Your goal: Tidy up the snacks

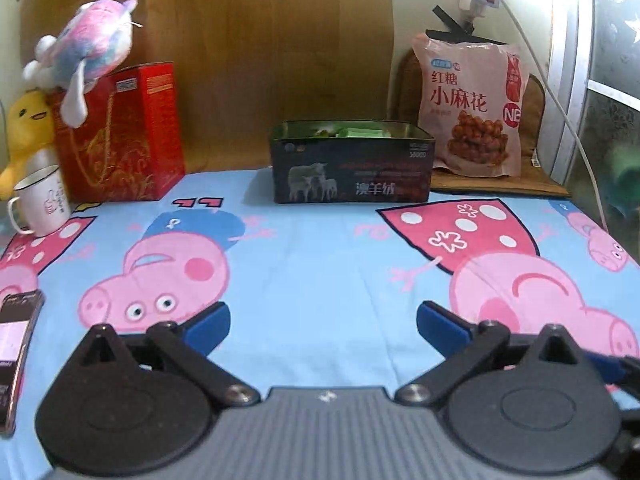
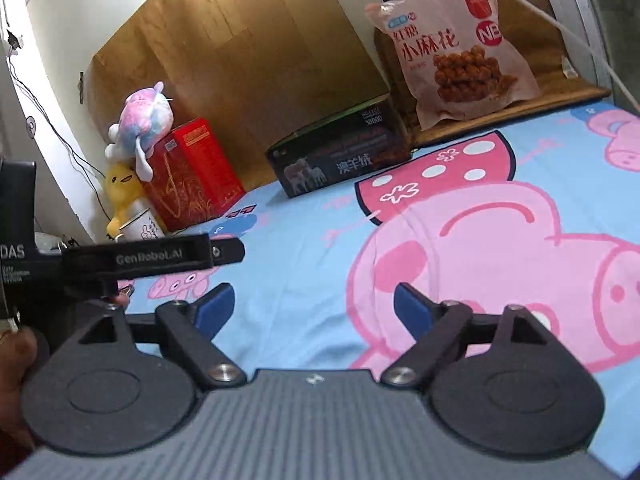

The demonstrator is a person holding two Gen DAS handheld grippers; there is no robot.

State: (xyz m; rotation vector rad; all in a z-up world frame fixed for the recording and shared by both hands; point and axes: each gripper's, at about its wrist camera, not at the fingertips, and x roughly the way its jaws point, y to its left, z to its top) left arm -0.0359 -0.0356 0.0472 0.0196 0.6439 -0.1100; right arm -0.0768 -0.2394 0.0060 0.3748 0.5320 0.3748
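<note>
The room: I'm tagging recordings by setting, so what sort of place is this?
Probably a home bedroom: a cartoon pig sheet covers the surface, plush toys sit on a red box, and a snack bag leans at the back.

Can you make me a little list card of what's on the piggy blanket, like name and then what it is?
snack bag: pink, upright at the back right
tin: dark, open, green packets inside
red box: back left, plush toy on top
mug: white, left
left gripper: open, empty
right gripper: open, empty
</note>
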